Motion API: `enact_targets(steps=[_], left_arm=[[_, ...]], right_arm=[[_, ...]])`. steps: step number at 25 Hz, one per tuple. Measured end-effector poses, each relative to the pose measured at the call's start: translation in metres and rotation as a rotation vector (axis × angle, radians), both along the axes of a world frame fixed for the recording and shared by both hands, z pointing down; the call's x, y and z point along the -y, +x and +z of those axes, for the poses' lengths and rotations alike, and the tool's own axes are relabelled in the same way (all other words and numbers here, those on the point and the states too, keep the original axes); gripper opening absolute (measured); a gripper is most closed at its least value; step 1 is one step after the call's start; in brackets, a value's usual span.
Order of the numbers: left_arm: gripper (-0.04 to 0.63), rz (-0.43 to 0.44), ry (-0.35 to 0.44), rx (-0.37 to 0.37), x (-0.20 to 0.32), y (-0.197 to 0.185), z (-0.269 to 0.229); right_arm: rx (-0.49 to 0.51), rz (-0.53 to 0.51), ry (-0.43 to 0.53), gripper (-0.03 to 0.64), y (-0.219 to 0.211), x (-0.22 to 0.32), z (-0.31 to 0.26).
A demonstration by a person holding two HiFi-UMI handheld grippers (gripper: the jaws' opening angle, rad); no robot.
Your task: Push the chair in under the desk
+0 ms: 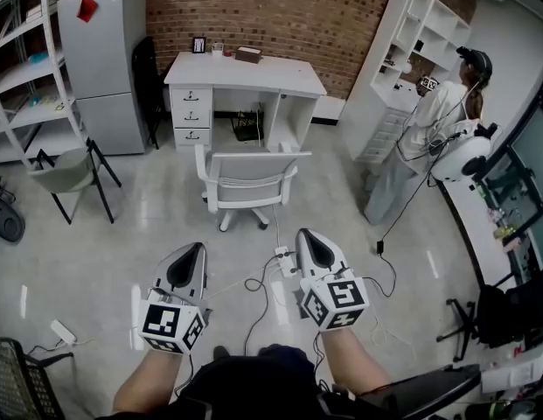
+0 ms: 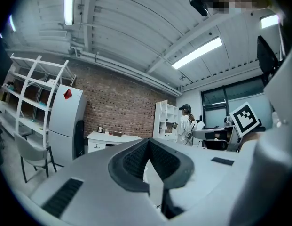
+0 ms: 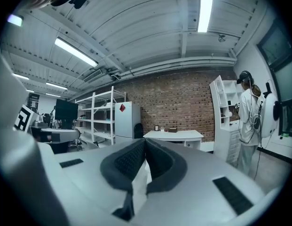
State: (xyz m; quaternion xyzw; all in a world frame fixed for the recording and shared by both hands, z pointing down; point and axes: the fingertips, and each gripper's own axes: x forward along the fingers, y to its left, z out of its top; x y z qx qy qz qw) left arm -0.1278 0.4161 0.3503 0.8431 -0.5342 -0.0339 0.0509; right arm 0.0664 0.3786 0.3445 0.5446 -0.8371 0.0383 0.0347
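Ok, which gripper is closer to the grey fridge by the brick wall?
Left. In the head view the left gripper sits below and right of the fridge; the right gripper is even farther right, both well short of it.

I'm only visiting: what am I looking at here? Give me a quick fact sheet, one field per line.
desk: white, against the brick wall, drawers on its left side
chair: white, standing clear of the desk, backrest toward the wearer
left gripper: shut, empty, short of the chair
right gripper: shut, empty, short of the chair
person: standing at the white shelves, right
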Motion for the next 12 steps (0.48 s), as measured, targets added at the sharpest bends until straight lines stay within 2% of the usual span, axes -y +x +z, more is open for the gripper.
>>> enact_targets(steps=[7, 12], left_arm=[[0.008, 0.005, -0.031, 0.002, 0.008, -0.009, 0.018], [0.008, 0.017, -0.025, 0.036, 0.027, -0.004, 0.021]], right_arm=[[-0.033, -0.007, 0.0, 0.006, -0.01, 0.005, 0.008], [-0.024, -0.016, 0.011, 0.006, -0.01, 0.028, 0.011]])
